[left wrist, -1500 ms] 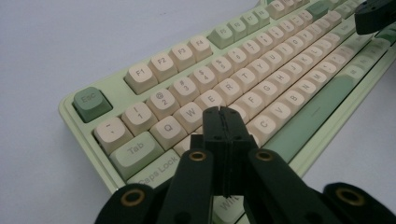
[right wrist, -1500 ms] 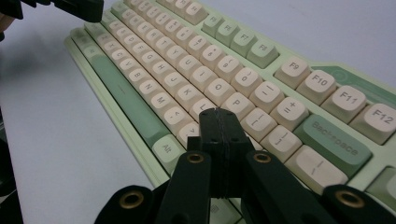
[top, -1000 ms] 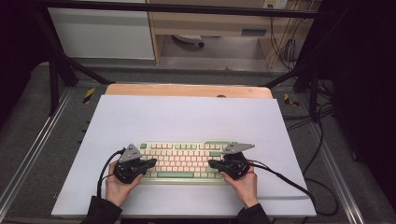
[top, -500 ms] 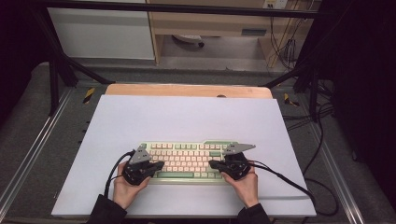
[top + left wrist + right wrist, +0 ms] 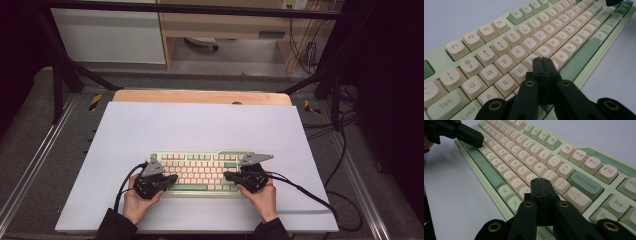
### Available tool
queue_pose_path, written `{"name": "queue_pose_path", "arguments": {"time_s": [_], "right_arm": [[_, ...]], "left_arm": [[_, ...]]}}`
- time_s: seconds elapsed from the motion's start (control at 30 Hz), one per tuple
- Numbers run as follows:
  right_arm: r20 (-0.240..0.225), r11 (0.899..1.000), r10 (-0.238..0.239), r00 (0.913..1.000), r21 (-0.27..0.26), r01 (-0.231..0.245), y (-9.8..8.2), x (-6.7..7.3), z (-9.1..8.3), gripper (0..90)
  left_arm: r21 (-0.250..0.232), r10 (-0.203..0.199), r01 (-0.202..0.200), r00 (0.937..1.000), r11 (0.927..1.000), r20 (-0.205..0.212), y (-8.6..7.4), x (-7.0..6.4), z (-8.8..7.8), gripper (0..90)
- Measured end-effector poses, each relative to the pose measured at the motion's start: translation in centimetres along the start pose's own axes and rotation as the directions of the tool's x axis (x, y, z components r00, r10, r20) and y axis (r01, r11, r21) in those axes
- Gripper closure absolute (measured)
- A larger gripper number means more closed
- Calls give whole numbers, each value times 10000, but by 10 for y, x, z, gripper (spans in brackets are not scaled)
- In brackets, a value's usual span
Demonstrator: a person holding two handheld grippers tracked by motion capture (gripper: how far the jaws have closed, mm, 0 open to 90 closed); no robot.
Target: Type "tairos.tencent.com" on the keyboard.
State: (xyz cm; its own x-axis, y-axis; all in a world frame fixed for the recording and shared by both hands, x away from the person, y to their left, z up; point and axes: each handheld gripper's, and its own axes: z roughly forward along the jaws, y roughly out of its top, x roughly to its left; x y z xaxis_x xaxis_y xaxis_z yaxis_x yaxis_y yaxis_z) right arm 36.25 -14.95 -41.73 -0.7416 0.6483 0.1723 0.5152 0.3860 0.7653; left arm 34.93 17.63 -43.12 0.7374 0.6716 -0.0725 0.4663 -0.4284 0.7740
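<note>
Since a second ago our left gripper has slid a little toward the keyboard's middle, while our right gripper has kept its place. Both sets of jaws are pressed fully together with nothing between them.

In the left gripper view, our left gripper's joined tip sits over the keyboard's letter rows, just past the D key, around F and its neighbours; whether it touches a key we cannot tell. In the right gripper view, our right gripper's tip sits over the keyboard's right end of the letter block, near the punctuation keys below Backspace, and our left gripper shows farther off over the opposite end.

From the high view, the keyboard is pale green with cream keys and lies flat on the white mat, near the mat's front edge and roughly centred across it. Its long axis runs left to right, parallel to that edge. The space bar side faces us and the function row faces away. Our left hand and right hand rest on the mat just in front of the keyboard's two ends, each gripper pointing inward over the keys.
</note>
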Motion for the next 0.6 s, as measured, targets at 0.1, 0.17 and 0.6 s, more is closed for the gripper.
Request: {"name": "queue_pose_path", "arguments": {"time_s": [0.1,0.17,0.6], "right_arm": [[11,10000,-44,10000,3,44,0,-1,0,900],[0,10000,-20,10000,-16,20,0,-1,-1,900],[-7,9999,-10,10000,-150,10,2,-1,-4,900]], "left_arm": [[-1,20,-20,10000,10000,-24,-1,0,0,900],[77,37,-37,10000,10000,-33,-1,0,2,900],[-186,-47,46,10000,9998,-51,-2,3,-10,900]]}}
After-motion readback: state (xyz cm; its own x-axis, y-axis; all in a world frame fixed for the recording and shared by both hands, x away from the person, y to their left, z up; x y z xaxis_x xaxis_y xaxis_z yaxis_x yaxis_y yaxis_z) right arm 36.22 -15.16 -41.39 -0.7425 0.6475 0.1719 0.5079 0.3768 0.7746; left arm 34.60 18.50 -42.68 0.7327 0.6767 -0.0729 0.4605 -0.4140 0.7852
